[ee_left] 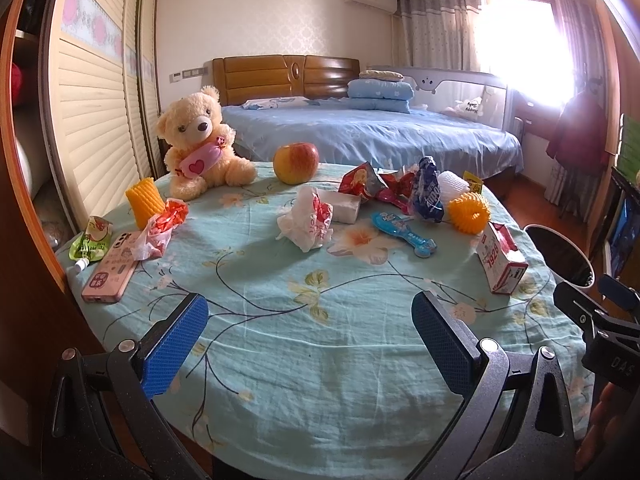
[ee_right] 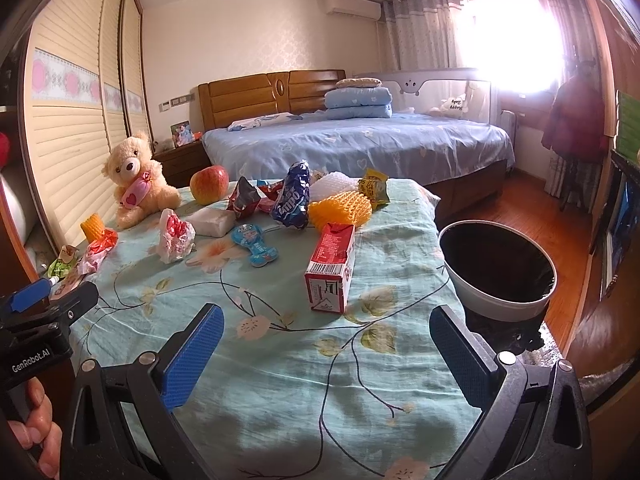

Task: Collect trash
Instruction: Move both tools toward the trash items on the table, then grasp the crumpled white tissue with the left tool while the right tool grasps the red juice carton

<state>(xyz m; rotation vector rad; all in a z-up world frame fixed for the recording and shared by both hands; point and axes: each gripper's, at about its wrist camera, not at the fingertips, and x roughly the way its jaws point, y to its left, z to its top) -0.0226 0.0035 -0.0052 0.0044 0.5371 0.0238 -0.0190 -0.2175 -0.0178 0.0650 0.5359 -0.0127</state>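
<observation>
Trash lies on the table with the floral cloth [ee_left: 320,340]: a red-white milk carton [ee_left: 500,258] [ee_right: 332,266], a crumpled white-red bag [ee_left: 308,220] [ee_right: 175,236], a blue snack wrapper [ee_left: 428,190] [ee_right: 292,200], red wrappers [ee_left: 360,180] and a green pouch [ee_left: 90,240]. A white bin with a black liner [ee_right: 498,276] [ee_left: 560,256] stands at the table's right. My left gripper [ee_left: 310,344] is open and empty above the near edge. My right gripper [ee_right: 326,356] is open and empty, just short of the carton.
A teddy bear [ee_left: 200,140], an apple [ee_left: 296,162], a pink phone [ee_left: 112,266], orange foam nets [ee_left: 468,214] [ee_left: 145,200], a tissue pack [ee_left: 344,206] and a blue toy [ee_left: 404,232] share the table. A bed [ee_left: 380,132] lies behind, wardrobe doors [ee_left: 92,120] at left.
</observation>
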